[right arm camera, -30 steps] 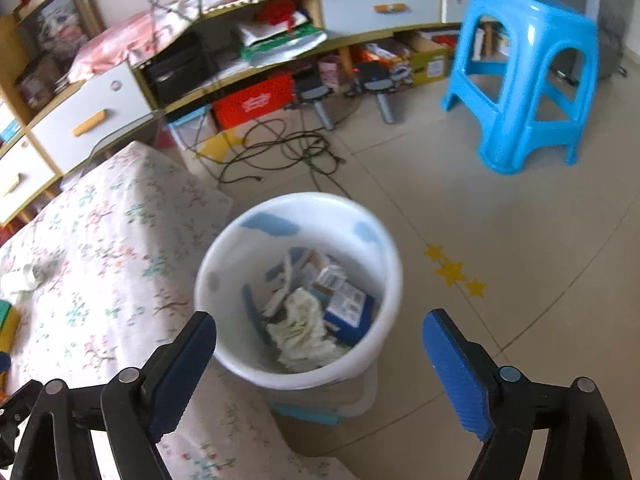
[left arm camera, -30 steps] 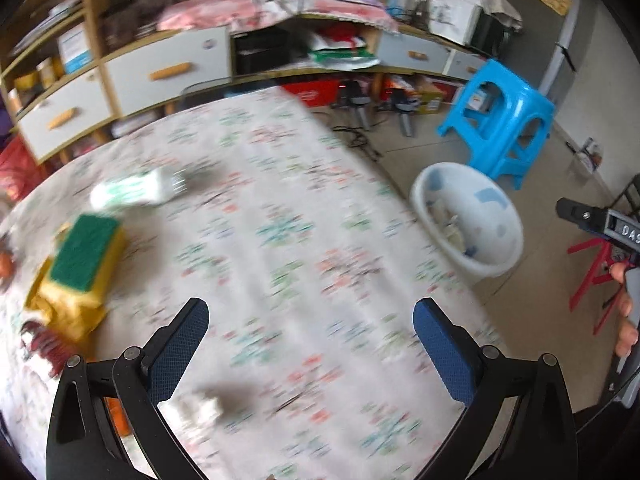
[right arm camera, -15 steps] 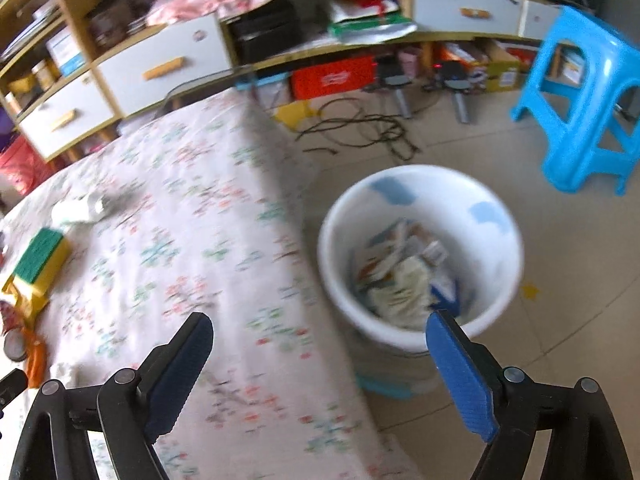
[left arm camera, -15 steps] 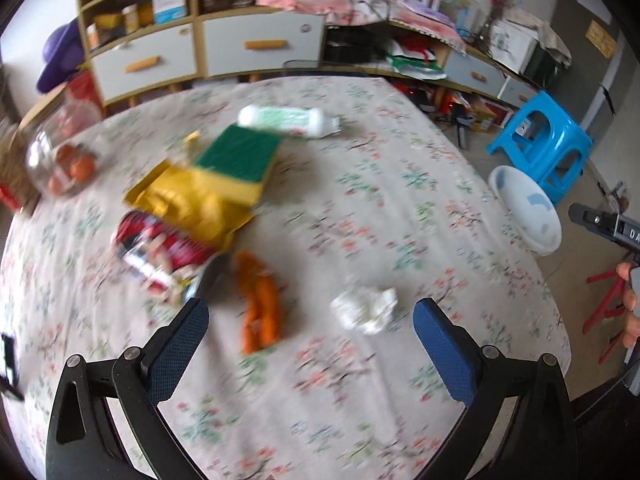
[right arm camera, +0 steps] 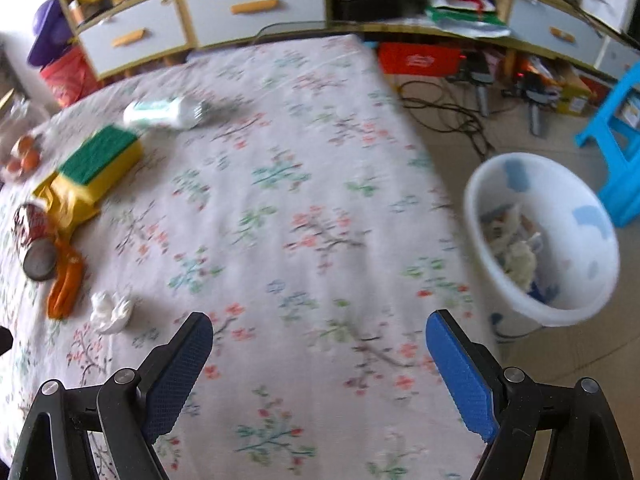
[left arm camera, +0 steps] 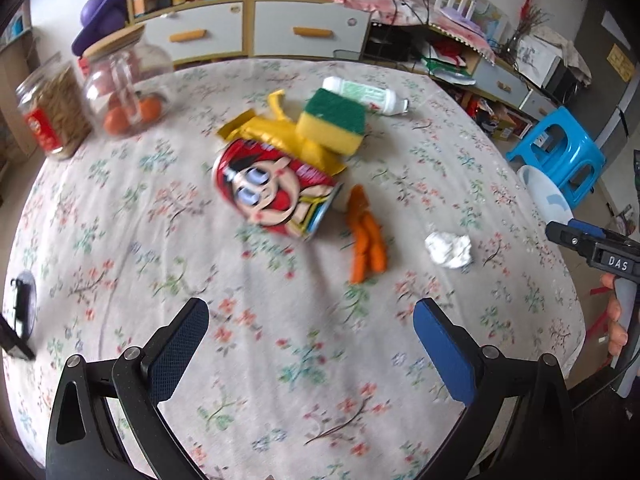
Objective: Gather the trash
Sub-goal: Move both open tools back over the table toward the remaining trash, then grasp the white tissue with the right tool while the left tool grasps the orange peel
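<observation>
The search for the next piece of trash is judged to be under way: nothing is being held. The left gripper (left arm camera: 308,340) is being carried with its fingers spread wide and empty, and the right gripper (right arm camera: 320,356) likewise, wide with only tablecloth between the fingers.

One paper wad (left arm camera: 449,249) is lying on the table (left arm camera: 120,220), just right of the carrots (left arm camera: 366,240); the bin (right arm camera: 540,240) is standing on the floor beyond the table's right edge, well apart from the wad, with trash already in it. The next move is judged to call for one gripper being lowered over the wad and closed on it.

Being counted: one wad, one can (left arm camera: 276,192), one sponge (left arm camera: 334,120), one yellow bag (left arm camera: 264,132), one white bottle (left arm camera: 364,94), two jars (left arm camera: 124,84), one bin.
</observation>
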